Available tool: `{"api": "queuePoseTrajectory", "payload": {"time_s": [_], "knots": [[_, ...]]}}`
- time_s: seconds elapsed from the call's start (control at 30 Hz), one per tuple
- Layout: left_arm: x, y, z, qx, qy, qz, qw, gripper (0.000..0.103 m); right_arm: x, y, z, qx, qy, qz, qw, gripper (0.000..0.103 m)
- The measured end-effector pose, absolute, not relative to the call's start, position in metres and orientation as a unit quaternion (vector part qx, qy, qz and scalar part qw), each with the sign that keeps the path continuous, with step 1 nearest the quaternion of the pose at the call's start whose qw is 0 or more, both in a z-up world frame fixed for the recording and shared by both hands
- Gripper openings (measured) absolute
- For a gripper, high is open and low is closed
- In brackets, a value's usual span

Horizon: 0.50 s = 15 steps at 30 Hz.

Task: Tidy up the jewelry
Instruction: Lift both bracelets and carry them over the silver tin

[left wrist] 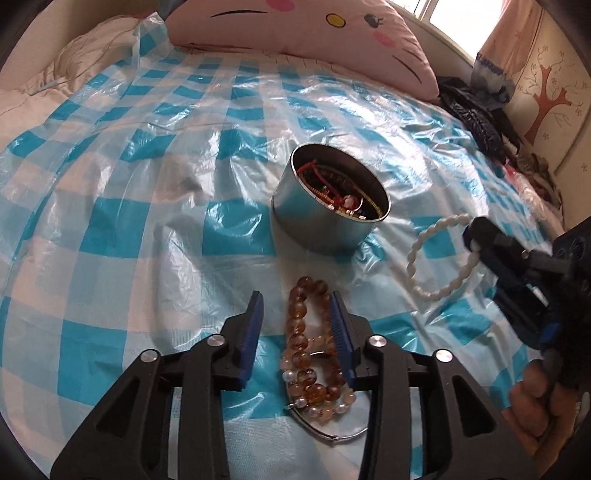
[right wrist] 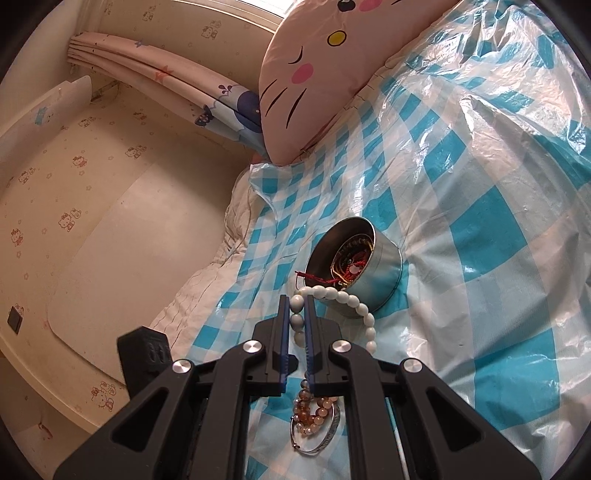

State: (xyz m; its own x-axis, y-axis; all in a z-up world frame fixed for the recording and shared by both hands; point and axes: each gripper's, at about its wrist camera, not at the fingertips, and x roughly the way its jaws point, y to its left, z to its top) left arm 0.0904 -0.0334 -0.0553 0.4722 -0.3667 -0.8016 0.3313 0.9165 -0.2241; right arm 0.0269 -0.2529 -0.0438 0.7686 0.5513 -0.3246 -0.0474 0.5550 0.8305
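Note:
An amber bead bracelet (left wrist: 297, 332) lies on the checked sheet in a small heap with a pearl strand (left wrist: 334, 406) and a silver bangle (left wrist: 332, 438). My left gripper (left wrist: 295, 298) is open just over it; the beads lie along the right finger (left wrist: 341, 328), the left pad stands apart. At the right, my right gripper (left wrist: 474, 240) is shut on a white bead bracelet (left wrist: 415, 258) that hangs from it. In the right wrist view the right gripper (right wrist: 296, 301) clamps the white bracelet (right wrist: 356, 301) in front of a round metal tin (right wrist: 386, 275). The tin (left wrist: 317, 229) holds red cord and several bead strands.
A blue-and-white checked plastic sheet (left wrist: 147, 221) covers the bed. A pink cat-face pillow (left wrist: 295, 29) lies at the head. Dark clothes (left wrist: 476, 122) are piled at the far right. A hand (left wrist: 535, 398) holds the right gripper. The bed's edge (right wrist: 207, 280) drops off beside a cream headboard.

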Motion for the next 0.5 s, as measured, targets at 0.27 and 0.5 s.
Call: {"api": "queuePoseTrajectory", "payload": {"time_s": [0.27,0.5], "knots": [[0.085,-0.044,-0.066,0.03,0.476,-0.205,0.854,0.011,0.027,-0.256,-0.046,0.441,0.29,0.181,0.83,0.009],[0.082,-0.03,-0.031,-0.067,0.453,-0.253,0.853,0.011,0.025,-0.257,-0.043,0.443,0.279,0.188,0.831,0.009]]}}
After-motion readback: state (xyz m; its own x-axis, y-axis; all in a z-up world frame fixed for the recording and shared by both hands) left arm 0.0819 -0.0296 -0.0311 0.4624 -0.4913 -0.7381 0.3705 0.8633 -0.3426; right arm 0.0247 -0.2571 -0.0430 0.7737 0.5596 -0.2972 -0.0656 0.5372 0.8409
